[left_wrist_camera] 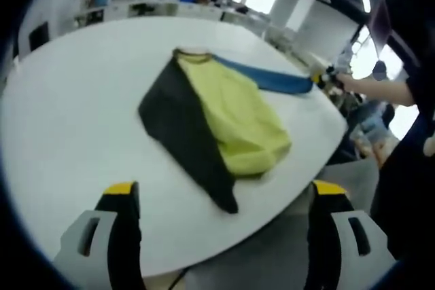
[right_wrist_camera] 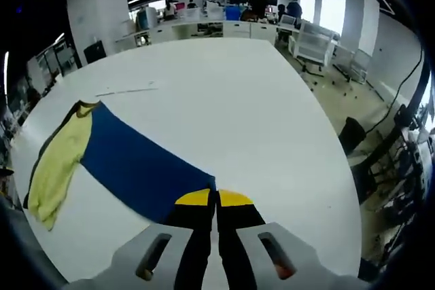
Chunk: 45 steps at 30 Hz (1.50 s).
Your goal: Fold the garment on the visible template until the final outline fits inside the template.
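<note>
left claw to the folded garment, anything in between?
Nothing. In the left gripper view, bare white table separates the open left claw from the garment, folded yellow over black.

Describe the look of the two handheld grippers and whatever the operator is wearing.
The left gripper has black fingers with yellow tips, rising from pale grey slotted mounts. The right gripper has the same build: black fingers, yellow tips, grey slotted mounts. In the left gripper view it appears far off, yellow-tipped, ahead of the person's arm, and dark clothing shows at the frame's right edge.
</note>
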Available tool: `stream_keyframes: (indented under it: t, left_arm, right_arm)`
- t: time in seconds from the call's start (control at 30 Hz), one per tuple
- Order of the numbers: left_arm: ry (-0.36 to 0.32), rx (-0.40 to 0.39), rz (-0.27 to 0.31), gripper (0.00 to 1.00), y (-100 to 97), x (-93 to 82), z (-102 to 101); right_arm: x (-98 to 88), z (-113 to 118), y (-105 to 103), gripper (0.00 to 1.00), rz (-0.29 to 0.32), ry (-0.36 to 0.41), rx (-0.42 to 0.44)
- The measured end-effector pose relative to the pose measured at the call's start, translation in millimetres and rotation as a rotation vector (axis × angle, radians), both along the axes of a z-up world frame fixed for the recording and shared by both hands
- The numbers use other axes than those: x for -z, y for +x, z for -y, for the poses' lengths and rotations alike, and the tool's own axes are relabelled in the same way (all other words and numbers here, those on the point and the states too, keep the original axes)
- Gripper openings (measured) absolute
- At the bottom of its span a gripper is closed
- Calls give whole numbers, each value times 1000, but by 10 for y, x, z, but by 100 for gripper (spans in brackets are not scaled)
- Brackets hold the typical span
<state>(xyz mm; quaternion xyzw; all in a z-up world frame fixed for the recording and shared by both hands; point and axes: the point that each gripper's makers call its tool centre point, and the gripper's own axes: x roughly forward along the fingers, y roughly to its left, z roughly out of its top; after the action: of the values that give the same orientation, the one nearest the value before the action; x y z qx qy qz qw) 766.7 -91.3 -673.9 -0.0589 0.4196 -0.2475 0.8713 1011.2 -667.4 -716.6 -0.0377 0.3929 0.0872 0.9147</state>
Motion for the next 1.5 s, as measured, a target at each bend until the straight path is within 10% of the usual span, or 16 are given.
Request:
stream_keyframes:
  t: [0.6, 1.5]
  left_arm:
    - [16, 4, -59, 99, -3, 155, 52]
    - [33, 42, -91, 99, 47, 234, 109]
  right_arm:
    - [464, 168, 166, 2, -67, -28, -18]
    - [658, 161, 239, 2, -103, -68, -42]
